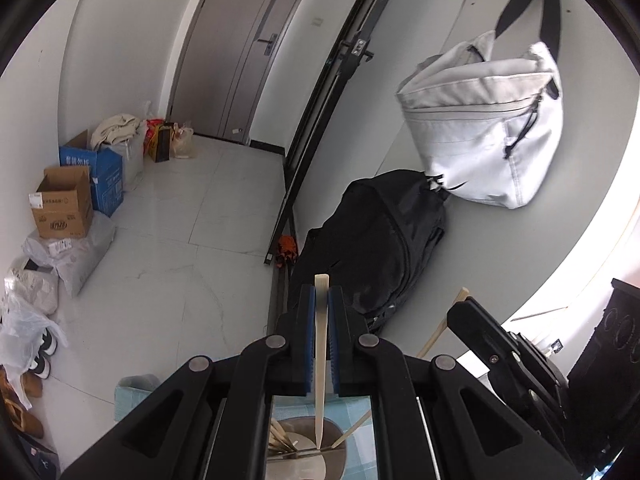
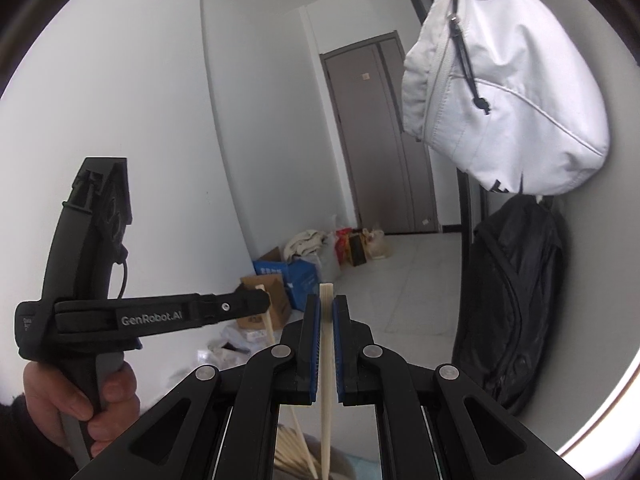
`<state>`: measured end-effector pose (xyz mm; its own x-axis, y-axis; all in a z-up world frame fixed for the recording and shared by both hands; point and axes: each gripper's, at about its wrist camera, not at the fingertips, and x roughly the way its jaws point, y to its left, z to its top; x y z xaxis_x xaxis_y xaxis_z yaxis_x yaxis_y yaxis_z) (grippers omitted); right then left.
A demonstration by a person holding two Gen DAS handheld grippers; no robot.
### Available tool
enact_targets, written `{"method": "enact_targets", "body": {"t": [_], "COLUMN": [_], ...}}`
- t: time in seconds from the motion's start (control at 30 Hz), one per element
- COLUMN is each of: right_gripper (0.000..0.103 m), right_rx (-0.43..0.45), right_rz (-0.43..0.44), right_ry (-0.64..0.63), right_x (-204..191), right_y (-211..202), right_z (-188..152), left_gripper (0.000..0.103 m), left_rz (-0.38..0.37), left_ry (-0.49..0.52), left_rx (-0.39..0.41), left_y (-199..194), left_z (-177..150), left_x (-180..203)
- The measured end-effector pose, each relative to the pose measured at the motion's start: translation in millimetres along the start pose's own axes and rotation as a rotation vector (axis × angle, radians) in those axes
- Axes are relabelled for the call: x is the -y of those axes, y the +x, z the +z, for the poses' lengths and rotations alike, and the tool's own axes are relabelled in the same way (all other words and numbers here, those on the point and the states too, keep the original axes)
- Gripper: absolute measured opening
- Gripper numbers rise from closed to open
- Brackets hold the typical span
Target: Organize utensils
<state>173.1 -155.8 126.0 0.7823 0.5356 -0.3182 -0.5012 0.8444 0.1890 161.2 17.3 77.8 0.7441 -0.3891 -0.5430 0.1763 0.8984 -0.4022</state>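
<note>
My left gripper (image 1: pixel 320 293) is shut on a pale chopstick (image 1: pixel 321 360) that stands upright between the blue pads, its thick end poking above the fingertips. Its thin end hangs over a round grey holder (image 1: pixel 334 430) with several more chopsticks (image 1: pixel 280 438) in it. My right gripper (image 2: pixel 326 300) is shut on a second pale chopstick (image 2: pixel 326 400), also upright, above a bundle of chopsticks (image 2: pixel 292 452). In the right wrist view a hand (image 2: pixel 80 404) holds the left gripper (image 2: pixel 262 301) at the left. The right gripper (image 1: pixel 466 306) shows at the right of the left wrist view.
A light blue cloth (image 1: pixel 128 400) lies under the holder. A white bag (image 1: pixel 484 128) hangs on the wall above a black backpack (image 1: pixel 376 236). Cardboard boxes (image 1: pixel 64 204), plastic bags and shoes (image 1: pixel 24 408) line the left wall; a grey door (image 1: pixel 240 48) stands beyond.
</note>
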Motion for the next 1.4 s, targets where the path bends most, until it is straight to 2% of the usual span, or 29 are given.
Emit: {"method": "enact_targets", "body": {"t": [0.17,0.47,0.67,0.87,0.97,1.03,1.07,1.13,1.17,1.2,1.33,1.37,1.4], "right_gripper": [0.005,0.005,0.005,0.007,0.009,0.026,0.036,0.039,0.043,0.047,0.055,0.059,0.066], "right_rx": [-0.021,-0.082,-0.107,-0.154,-0.191,-0.209,-0.194,-0.171,-0.162,-0.156,-0.130,-0.122,-0.114], "right_rz": [0.012,0.033,0.066,0.110,0.115,0.110,0.108,0.114,0.109,0.101,0.067,0.058,0.049], "right_ry": [-0.054,-0.052,-0.090,-0.079,-0.065,-0.043,-0.025,0.002,0.021,0.034,0.072,0.079,0.091], "right_x": [-10,-8,-11,-15,-15,-14,-14,-12,-11,-9,-8,-8,-8], "right_y": [17,35,37,40,41,39,33,21,14,8,-15,-20,-25], "right_z": [-11,-37,-44,-57,-62,-64,-65,-66,-66,-67,-68,-68,-67], "left_gripper": [0.002,0.002,0.002,0.002,0.003,0.004,0.007,0.020,0.034,0.042,0.043,0.048,0.057], "left_rz": [0.010,-0.030,-0.043,-0.084,-0.118,-0.121,-0.120,-0.107,-0.090,-0.082,-0.030,-0.013,0.016], "left_ry": [-0.022,-0.050,-0.013,0.008,-0.011,-0.055,-0.064,-0.066,-0.061,-0.061,-0.046,-0.048,-0.047], "left_rx": [0.001,-0.012,-0.023,-0.087,-0.157,-0.195,-0.194,-0.176,-0.166,-0.154,-0.098,-0.090,-0.084], "left_y": [10,16,15,14,15,15,13,4,-1,-5,-25,-29,-31], "left_z": [-6,-18,-23,-31,-30,-28,-28,-27,-27,-28,-29,-30,-31], "left_x": [-17,-27,-21,-23,-26,-32,-33,-35,-34,-34,-31,-30,-30]}}
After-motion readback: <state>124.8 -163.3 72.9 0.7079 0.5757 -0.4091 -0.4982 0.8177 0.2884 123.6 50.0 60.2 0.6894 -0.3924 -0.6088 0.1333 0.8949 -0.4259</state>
